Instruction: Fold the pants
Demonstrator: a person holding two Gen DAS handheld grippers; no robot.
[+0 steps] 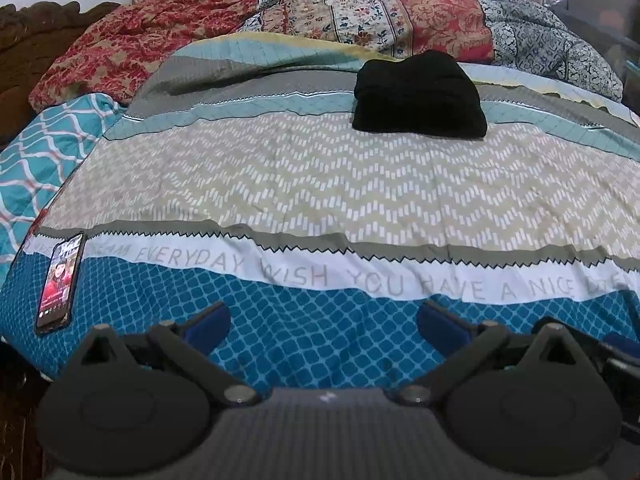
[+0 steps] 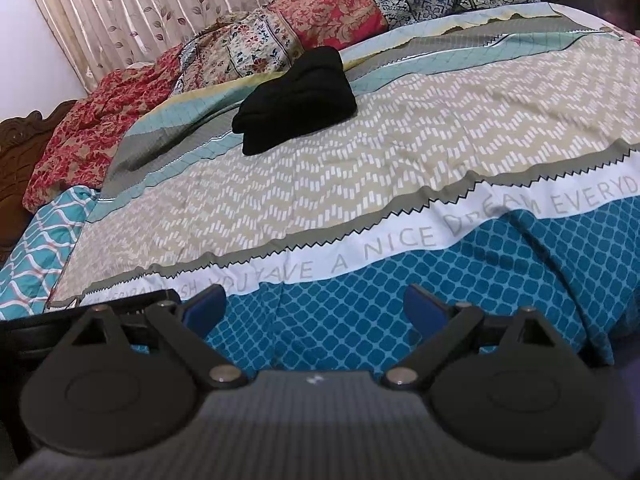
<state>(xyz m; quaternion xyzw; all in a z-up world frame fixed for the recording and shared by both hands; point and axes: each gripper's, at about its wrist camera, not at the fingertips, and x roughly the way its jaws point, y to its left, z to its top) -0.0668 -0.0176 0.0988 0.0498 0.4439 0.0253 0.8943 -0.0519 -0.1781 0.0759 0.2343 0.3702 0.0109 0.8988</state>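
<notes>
The black pants [image 1: 418, 96] lie folded into a compact bundle on the far part of the bed, on the patterned bedspread [image 1: 320, 184]. They also show in the right wrist view [image 2: 296, 100], upper left of centre. My left gripper [image 1: 324, 324] is open and empty, low over the blue front edge of the bedspread, far from the pants. My right gripper [image 2: 314, 310] is open and empty too, over the same blue band [image 2: 360, 304].
A phone [image 1: 60, 284] with a lit screen lies at the bed's front left. Crumpled patterned quilts [image 1: 360, 20] pile along the far side below a curtain [image 2: 160, 12]. A dark wooden headboard [image 2: 16, 152] stands at the left.
</notes>
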